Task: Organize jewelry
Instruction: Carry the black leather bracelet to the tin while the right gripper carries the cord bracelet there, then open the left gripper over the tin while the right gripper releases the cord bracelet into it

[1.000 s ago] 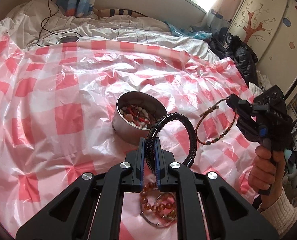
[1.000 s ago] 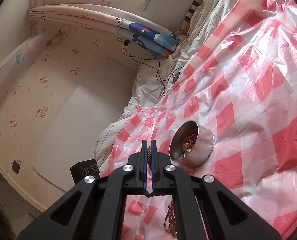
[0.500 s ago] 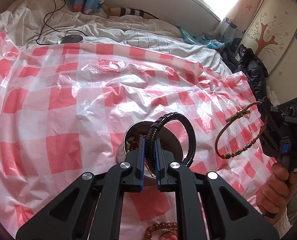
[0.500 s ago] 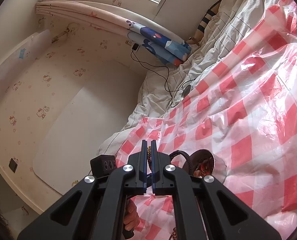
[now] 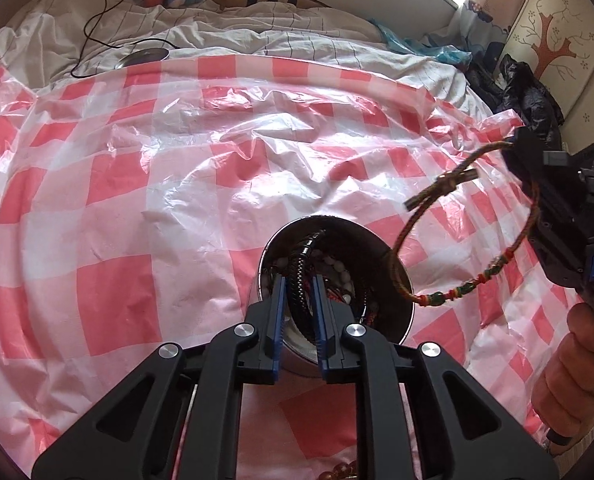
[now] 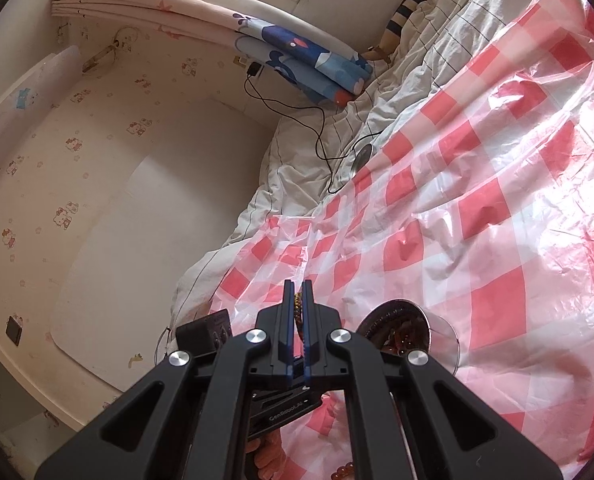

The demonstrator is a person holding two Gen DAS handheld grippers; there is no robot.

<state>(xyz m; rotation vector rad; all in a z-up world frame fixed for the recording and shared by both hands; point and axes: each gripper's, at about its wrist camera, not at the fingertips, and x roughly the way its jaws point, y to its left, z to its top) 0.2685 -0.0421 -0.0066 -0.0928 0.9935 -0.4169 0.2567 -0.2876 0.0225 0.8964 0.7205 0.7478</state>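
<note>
A round metal tin [image 5: 397, 280] full of beads and bracelets sits on the pink checked plastic sheet [image 5: 137, 200]. My left gripper [image 5: 300, 284] is open right over the tin's near rim. The black braided bracelet [image 5: 299, 276] hangs loose between its fingers, dropping into the tin. My right gripper [image 6: 298, 300] is shut on a thin brown cord bracelet [image 5: 477, 276] with coloured beads. In the left wrist view it holds that bracelet in the air just right of the tin. The tin also shows in the right wrist view [image 6: 401, 328].
The sheet covers a bed with a white quilt [image 5: 257, 36] at the back. A black cable and round disc [image 5: 143, 56] lie on the quilt. Amber beads [image 5: 341, 472] lie on the sheet under my left gripper. A wardrobe [image 5: 553, 40] stands at right.
My left gripper moved forward and down over the tin, then opened, and the black bracelet slipped down into the tin. My right gripper came closer to the tin with the cord bracelet.
</note>
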